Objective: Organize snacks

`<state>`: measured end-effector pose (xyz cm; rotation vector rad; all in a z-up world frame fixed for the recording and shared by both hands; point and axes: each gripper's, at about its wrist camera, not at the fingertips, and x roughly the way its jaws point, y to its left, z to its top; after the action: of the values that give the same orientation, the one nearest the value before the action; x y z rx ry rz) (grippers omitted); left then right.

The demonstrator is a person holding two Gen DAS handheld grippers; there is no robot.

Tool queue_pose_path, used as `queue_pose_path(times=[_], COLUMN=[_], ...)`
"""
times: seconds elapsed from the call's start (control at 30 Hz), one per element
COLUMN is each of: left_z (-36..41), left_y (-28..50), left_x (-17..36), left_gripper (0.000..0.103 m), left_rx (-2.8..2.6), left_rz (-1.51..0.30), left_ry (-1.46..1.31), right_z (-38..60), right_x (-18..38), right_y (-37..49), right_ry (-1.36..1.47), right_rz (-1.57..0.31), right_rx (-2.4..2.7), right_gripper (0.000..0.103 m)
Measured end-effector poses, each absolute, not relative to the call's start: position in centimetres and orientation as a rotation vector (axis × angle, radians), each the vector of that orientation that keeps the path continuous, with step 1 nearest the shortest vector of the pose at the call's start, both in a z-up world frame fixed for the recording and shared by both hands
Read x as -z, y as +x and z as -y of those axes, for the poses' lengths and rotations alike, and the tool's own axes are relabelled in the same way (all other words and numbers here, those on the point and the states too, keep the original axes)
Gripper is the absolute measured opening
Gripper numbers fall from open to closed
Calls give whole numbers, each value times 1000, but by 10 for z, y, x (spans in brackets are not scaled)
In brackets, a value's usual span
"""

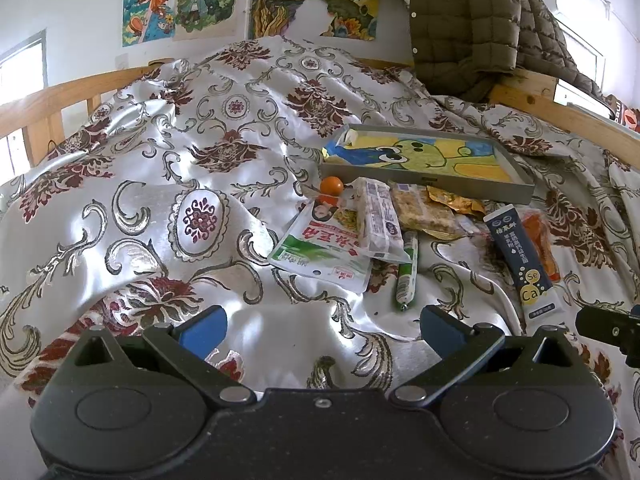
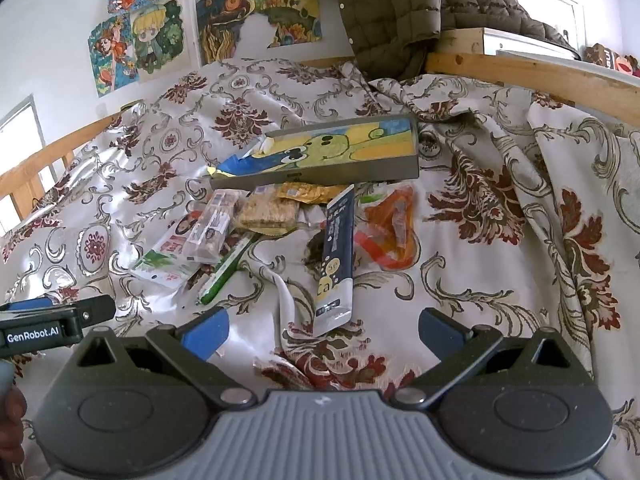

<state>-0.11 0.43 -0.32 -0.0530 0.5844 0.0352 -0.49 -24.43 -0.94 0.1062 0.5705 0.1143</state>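
Observation:
A pile of snacks lies on a patterned bedspread in front of a grey tray [image 1: 476, 190] [image 2: 352, 171] lined with a cartoon drawing. I see a white and green packet [image 1: 320, 252] [image 2: 164, 260], a white bar [image 1: 376, 218] [image 2: 212, 226], a cereal bar [image 1: 424, 210] [image 2: 268, 213], a green stick [image 1: 407, 276] [image 2: 226, 270], a dark blue sachet [image 1: 524, 264] [image 2: 338, 256], an orange packet [image 1: 542, 240] [image 2: 394, 232] and a small orange ball [image 1: 332, 186]. My left gripper [image 1: 322, 328] and right gripper [image 2: 324, 330] are open, empty, short of the pile.
The bedspread [image 1: 180, 160] covers a bed with a wooden rail [image 1: 60, 92] [image 2: 520, 70]. A quilted olive jacket [image 1: 468, 20] [image 2: 400, 4] hangs at the back. Drawings [image 1: 180, 0] are on the wall. The other gripper shows at the edge of each view [image 1: 612, 328] [image 2: 56, 320].

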Motion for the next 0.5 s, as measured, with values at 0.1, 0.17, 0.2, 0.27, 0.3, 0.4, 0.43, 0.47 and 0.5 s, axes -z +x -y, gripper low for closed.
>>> queue_pose_path(times=[0.1,0.17,0.2,0.27,0.3,0.4,0.43,0.47,0.5], left_z=[-6,-6,-7,-7,-7,-7,-7,-7,-8], left_y=[-2,-2,-2,-2,-2,0,1,1,1], left_x=[4,5,5,5,5,5,5,5,5], left_gripper=[102,102,102,102,102,102,102,102,102], left_rx=[-39,-39,-39,-38,-39,-45,-46,-47,-47], left_rz=[-585,-586,-586,-587,-588,-593,-594,-594,-595], left_ry=[-58,-58,-58,-60,-61,-67,-70,-73,-75], right_z=[245,244,245,244,244,245,245,245,245], right_x=[9,9,9,9,9,9,9,9,9], right_y=[-4,-4,-4,-4,-4,-4,-4,-4,-4], right_ry=[107,107,108,108,107,109,111,112,112], right_rz=[-573,-576,-577,-577,-577,-577,-577,-579,-578], right_rx=[-117,-118,-119,-119,-119,-120,-122,-122,-122], right_gripper=[103,103,103,103,103,103,103,103,103])
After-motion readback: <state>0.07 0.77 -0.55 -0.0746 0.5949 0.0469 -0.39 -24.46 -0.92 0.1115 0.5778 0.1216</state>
